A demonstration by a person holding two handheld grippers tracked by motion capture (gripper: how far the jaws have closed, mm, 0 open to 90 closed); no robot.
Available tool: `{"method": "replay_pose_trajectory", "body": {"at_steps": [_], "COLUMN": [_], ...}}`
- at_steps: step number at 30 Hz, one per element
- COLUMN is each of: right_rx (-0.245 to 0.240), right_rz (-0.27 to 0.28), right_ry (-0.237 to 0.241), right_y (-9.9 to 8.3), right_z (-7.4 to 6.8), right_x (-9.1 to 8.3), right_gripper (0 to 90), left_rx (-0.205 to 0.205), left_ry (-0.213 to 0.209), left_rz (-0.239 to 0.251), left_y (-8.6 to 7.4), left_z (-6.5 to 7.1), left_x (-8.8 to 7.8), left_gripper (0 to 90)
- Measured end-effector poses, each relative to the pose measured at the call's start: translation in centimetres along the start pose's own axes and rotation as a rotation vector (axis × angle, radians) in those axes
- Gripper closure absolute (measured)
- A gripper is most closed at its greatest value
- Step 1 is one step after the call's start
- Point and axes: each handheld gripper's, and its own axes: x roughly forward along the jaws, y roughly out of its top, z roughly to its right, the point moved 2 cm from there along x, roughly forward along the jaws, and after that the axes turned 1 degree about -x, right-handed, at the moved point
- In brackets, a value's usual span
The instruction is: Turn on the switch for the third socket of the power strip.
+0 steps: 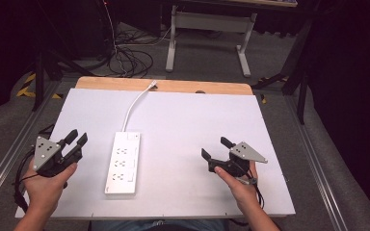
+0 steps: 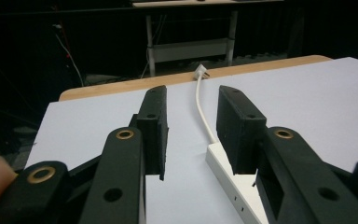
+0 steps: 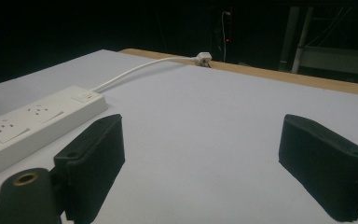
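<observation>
White board covers the table (image 1: 183, 125), with a strip of bare wood along its far edge and dark floor, cables and a desk frame beyond.

From the high view I read the power strip (image 1: 123, 162) lying flat on the board, between my two hands but nearer the left one. Its long axis runs from the near edge toward the far edge. Its white cord (image 1: 134, 109) leaves the far end and curves to the plug (image 1: 152, 84), which rests at the wooden strip.

The left gripper (image 1: 76, 138) sits just beside the strip, on its left, pointing toward the far edge, so roughly parallel with the strip's long axis. Its jaws stand partly apart with nothing between them. I judge that reaching the strip calls for a short sideways move to the right.

The right gripper (image 1: 216, 148) sits well apart from the strip, on its right. Its jaws are spread wide and hold nothing.

The left gripper view (image 2: 191, 133) shows the strip's near corner (image 2: 223, 175) partly behind the right-hand jaw, with the cord running away through the gap between the jaws. The right gripper view (image 3: 200, 154) shows the socket faces and the switch end (image 3: 81, 97) of the strip off to its left, with bare board between the jaws.
</observation>
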Motion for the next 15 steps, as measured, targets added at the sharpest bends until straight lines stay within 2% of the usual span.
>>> {"method": "replay_pose_trajectory", "body": {"at_steps": [15], "right_rx": [-0.003], "right_rz": [-0.002], "right_ry": [0.002], "right_y": [0.02], "right_z": [-0.03], "right_x": [0.07], "right_gripper": [14.6], "left_rx": [-0.009], "left_ry": [0.081], "left_rz": [-0.01], "left_y": [-0.01], "left_z": [-0.32], "left_x": [-0.01], "left_gripper": [57.8]}}
